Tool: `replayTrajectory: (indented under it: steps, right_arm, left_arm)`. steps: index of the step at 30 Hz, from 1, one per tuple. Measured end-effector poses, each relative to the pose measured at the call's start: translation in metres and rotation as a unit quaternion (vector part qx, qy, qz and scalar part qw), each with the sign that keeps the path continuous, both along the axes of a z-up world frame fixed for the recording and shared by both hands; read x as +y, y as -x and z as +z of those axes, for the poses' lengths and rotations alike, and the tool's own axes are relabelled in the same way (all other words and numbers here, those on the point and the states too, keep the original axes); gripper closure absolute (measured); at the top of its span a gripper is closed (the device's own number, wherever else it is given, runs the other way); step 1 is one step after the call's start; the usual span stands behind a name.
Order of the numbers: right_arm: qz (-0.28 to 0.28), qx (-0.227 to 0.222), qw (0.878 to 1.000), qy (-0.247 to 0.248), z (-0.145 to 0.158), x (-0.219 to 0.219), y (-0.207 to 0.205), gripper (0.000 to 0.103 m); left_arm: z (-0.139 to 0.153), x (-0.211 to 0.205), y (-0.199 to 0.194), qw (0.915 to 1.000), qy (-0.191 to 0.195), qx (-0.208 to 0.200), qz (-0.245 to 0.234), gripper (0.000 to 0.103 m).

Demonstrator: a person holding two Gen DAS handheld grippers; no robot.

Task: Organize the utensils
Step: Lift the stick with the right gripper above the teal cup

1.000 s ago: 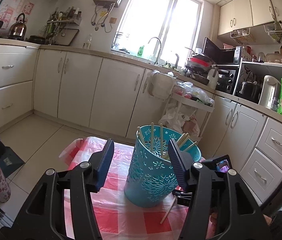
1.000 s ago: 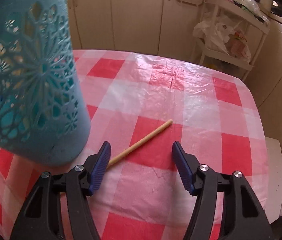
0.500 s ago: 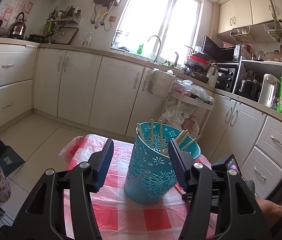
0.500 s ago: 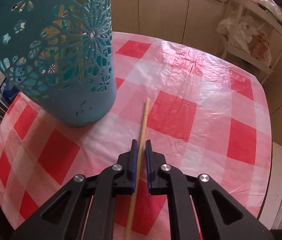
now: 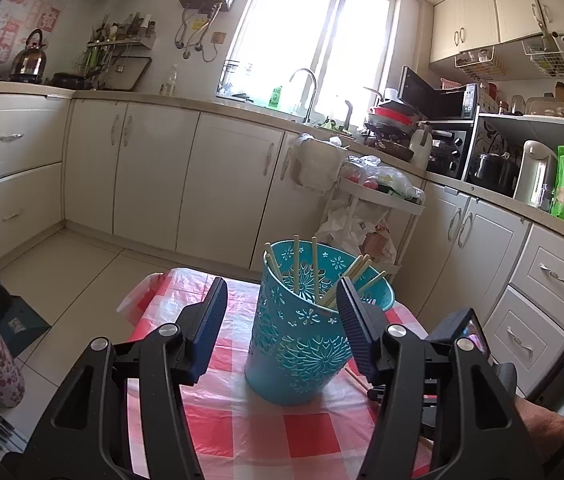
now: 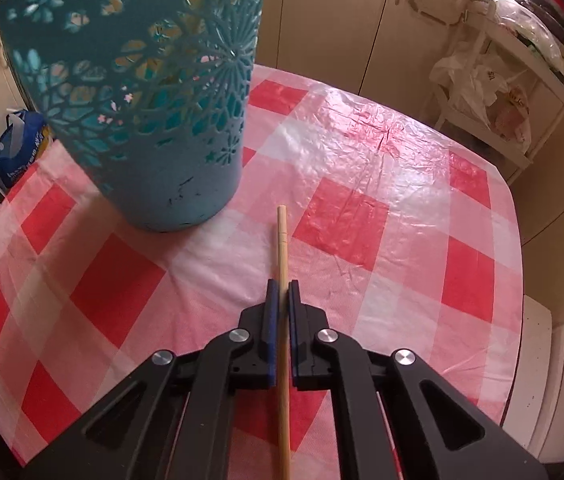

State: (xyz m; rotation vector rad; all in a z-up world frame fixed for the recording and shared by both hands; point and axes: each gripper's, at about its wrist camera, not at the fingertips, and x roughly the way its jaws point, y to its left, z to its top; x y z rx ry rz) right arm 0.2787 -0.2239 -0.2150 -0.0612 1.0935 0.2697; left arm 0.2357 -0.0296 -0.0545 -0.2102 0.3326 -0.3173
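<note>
A teal cut-out utensil holder stands on the red-and-white checked tablecloth with several wooden chopsticks upright in it. My left gripper is open, its fingers on either side of the holder without touching it. My right gripper is shut on one wooden chopstick, which points forward just above the cloth, to the right of the holder. Part of this chopstick shows in the left wrist view beside the holder's base.
The small table ends close on all sides. White kitchen cabinets line the far walls. A white trolley with plastic bags stands behind the table. A blue bag sits on the floor at the left.
My right gripper closed on the chopstick lying on the cloth, turned it forward and lifted it slightly. My left gripper stayed open and backed up a little from the holder.
</note>
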Motion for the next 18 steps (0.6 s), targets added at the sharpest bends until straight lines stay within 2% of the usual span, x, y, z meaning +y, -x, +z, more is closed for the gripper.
replayTrajectory:
  steps: [2, 4, 6, 8, 10, 13, 18]
  right_arm:
    - [-0.014, -0.028, 0.999, -0.032, 0.010, -0.003, 0.018, 0.098]
    - [-0.028, -0.081, 0.993, -0.083, 0.025, -0.008, 0.036, 0.097]
    - [-0.041, -0.142, 0.981, -0.129, 0.043, -0.008, 0.058, 0.097]
    - [-0.049, -0.171, 0.973, -0.145, 0.055, -0.004, 0.069, 0.097]
    - [-0.054, -0.215, 0.957, -0.187, 0.068, -0.007, 0.078, 0.097]
    - [-0.081, -0.291, 0.926, -0.228, 0.097, -0.013, 0.086, 0.097]
    - [-0.119, -0.428, 0.848, -0.290, 0.147, -0.011, 0.079, 0.097]
  left_arm:
    - [0.001, 0.000, 0.001, 1.0000, -0.002, -0.003, 0.003, 0.049]
    - [0.001, 0.001, 0.003, 0.9999, -0.001, -0.007, 0.007, 0.049]
    - [0.001, 0.001, 0.004, 0.9999, 0.001, -0.007, 0.011, 0.049]
    - [0.000, 0.002, 0.004, 0.9999, 0.001, -0.004, 0.013, 0.049]
    - [0.001, 0.003, 0.006, 0.9998, 0.000, -0.006, 0.017, 0.049]
    - [0.001, 0.006, 0.010, 0.9995, 0.004, -0.014, 0.028, 0.049]
    - [0.004, 0.014, 0.017, 0.9976, 0.024, -0.029, 0.058, 0.049]
